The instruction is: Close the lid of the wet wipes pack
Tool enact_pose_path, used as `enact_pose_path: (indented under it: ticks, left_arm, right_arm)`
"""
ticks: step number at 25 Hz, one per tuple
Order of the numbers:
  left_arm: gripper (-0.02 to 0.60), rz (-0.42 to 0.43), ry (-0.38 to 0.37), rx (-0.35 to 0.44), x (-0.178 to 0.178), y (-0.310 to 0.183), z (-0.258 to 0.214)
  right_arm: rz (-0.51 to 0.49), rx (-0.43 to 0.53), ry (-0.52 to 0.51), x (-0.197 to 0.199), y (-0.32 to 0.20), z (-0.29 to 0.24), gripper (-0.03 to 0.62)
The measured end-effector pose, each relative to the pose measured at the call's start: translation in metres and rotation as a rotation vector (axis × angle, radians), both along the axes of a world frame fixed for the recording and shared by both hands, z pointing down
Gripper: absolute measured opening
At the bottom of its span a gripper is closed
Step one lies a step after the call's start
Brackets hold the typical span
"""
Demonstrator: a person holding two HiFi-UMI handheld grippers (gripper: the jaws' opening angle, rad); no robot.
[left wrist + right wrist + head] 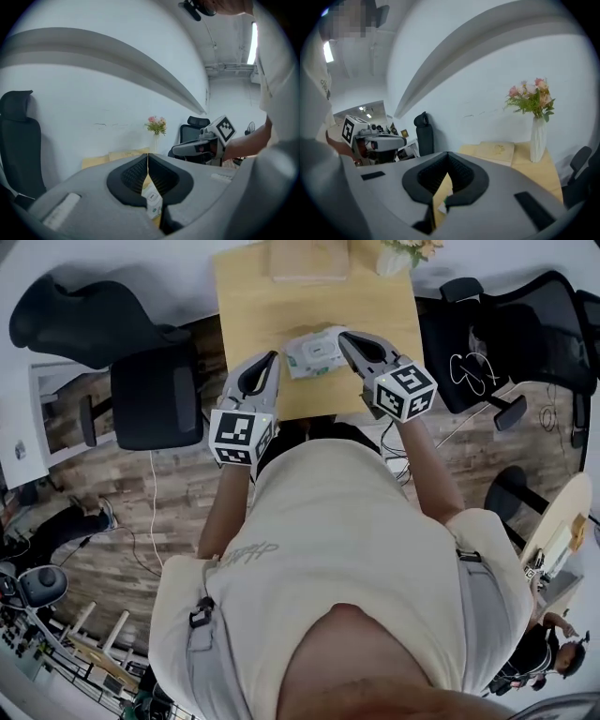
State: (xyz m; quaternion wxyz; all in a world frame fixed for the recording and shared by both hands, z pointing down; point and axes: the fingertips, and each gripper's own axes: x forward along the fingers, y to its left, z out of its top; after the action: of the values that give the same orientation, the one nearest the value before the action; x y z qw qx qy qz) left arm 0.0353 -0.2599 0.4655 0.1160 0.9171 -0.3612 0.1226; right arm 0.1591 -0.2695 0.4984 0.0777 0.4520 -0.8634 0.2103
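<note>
Wooden table (246,306) holds wet wipes pack (312,352), lid position unclear.

The pale wooden surface (375,324) is smooth and matt, with faint grain. On it, the white-and-green wet wipes pack (314,351) is soft plastic film with a slight sheen. The left tool (274,356) and right tool (343,337) have matt grey moulded plastic shells, and their inner pads (133,174) are black, ribbed and rubbery-looking. At the far end, the white fluted vase (538,140) looks matt, whether ceramic or plastic I cannot tell. Just left of it lies a flat pale wooden board (497,151). The floor (141,493) is streaky, worn-looking wood planking. The black office chair (487,343) at right has a mesh back. The person's beige shirt (356,521) is soft matt cloth.
</note>
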Motion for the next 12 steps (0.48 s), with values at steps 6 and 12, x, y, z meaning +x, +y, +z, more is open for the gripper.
enact_pose_path:
  ticks: [6, 12]
  left_arm:
    - [0.017, 0.018, 0.009, -0.013, -0.020, -0.004, 0.010]
    - [0.017, -0.019, 0.013, -0.047, -0.038, -0.008, 0.021]
  right_arm:
    - [-0.057, -0.145, 0.134, -0.019, -0.024, 0.060, 0.002]
    - [-0.093, -0.265, 0.249, -0.026, -0.045, 0.120, 0.002]
